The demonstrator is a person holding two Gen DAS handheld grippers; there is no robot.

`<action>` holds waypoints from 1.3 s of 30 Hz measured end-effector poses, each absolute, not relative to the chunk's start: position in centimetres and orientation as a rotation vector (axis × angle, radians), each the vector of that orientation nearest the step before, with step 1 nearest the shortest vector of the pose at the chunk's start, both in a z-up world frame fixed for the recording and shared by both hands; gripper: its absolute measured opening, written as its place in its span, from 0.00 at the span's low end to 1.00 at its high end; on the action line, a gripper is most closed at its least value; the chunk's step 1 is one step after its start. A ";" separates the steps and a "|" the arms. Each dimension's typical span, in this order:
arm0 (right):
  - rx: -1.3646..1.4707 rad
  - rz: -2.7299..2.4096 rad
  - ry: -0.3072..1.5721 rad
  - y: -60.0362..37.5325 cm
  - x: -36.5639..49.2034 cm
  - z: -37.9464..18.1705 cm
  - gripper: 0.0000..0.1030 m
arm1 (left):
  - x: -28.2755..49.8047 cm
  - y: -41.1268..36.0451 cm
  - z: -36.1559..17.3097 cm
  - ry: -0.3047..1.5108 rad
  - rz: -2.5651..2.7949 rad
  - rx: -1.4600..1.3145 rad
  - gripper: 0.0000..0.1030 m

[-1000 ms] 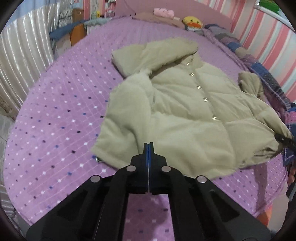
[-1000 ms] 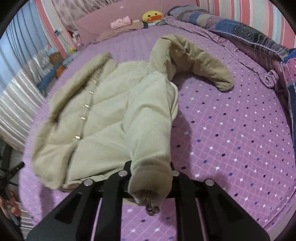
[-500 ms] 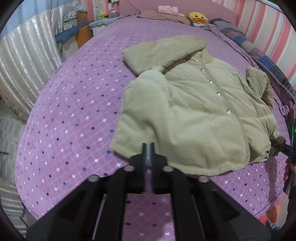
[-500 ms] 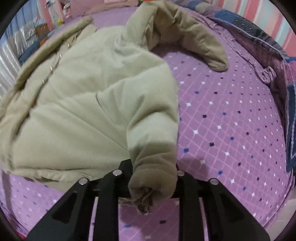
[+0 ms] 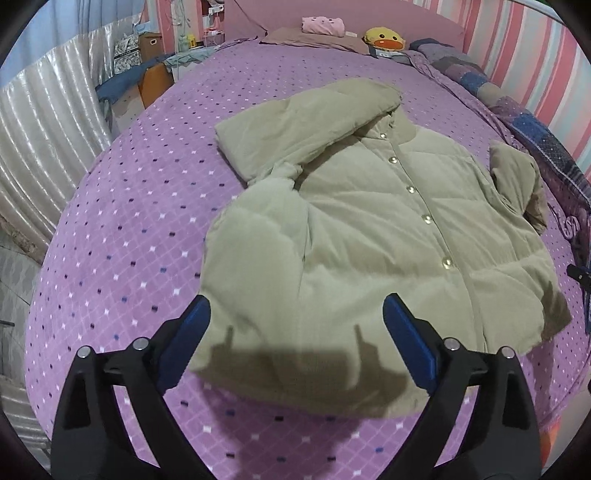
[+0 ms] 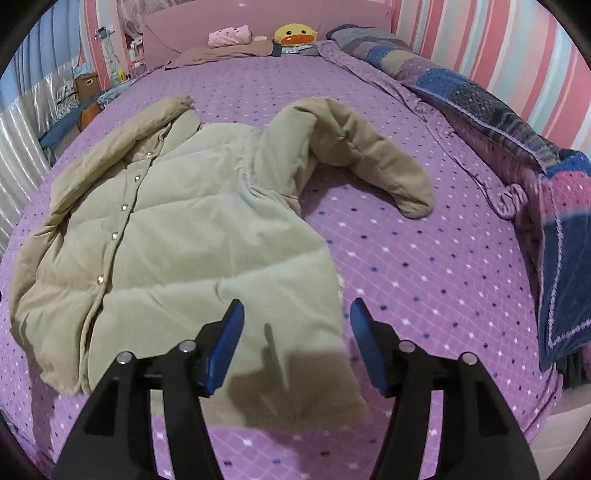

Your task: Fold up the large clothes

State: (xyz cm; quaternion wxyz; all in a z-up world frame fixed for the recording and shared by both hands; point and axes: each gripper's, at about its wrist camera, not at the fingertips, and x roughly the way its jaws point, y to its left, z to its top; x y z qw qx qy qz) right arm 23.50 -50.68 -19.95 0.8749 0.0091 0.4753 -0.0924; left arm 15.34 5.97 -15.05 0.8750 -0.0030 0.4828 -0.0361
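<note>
On the bed (image 6: 424, 258), only the right view shows the jacket's (image 6: 177, 229) outstretched sleeve (image 6: 373, 162).

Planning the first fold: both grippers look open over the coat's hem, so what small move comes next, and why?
Probably send the right gripper to the sleeve splayed on the bedspread; it lies outside the jacket body, and both grippers are open.

A home bedroom: a bed (image 6: 424, 258) under a purple diamond-print bedspread, duck plush toy (image 6: 295, 35) by the headboard, pink-striped walls (image 6: 517, 55).
</note>
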 end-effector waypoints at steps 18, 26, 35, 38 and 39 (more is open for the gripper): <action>-0.038 -0.043 0.885 -44.3 35.9 -21.1 0.89 | 32.2 0.0 -16.5 1.012 -0.088 0.050 0.97; -0.133 -0.057 0.886 -43.9 39.6 -22.5 0.89 | 41.7 -4.5 -16.8 0.995 -0.140 0.040 0.97; -0.142 -0.093 0.884 -45.6 41.4 -23.6 0.89 | 51.1 -7.6 -21.4 1.093 -0.121 0.016 0.75; -0.111 -0.103 0.898 -46.6 41.5 -24.3 0.89 | 52.3 -7.3 -23.2 1.104 -0.099 0.027 0.56; -0.104 -0.103 0.902 -46.8 41.6 -24.5 0.89 | 52.4 -7.1 -23.2 1.094 -0.107 0.029 0.47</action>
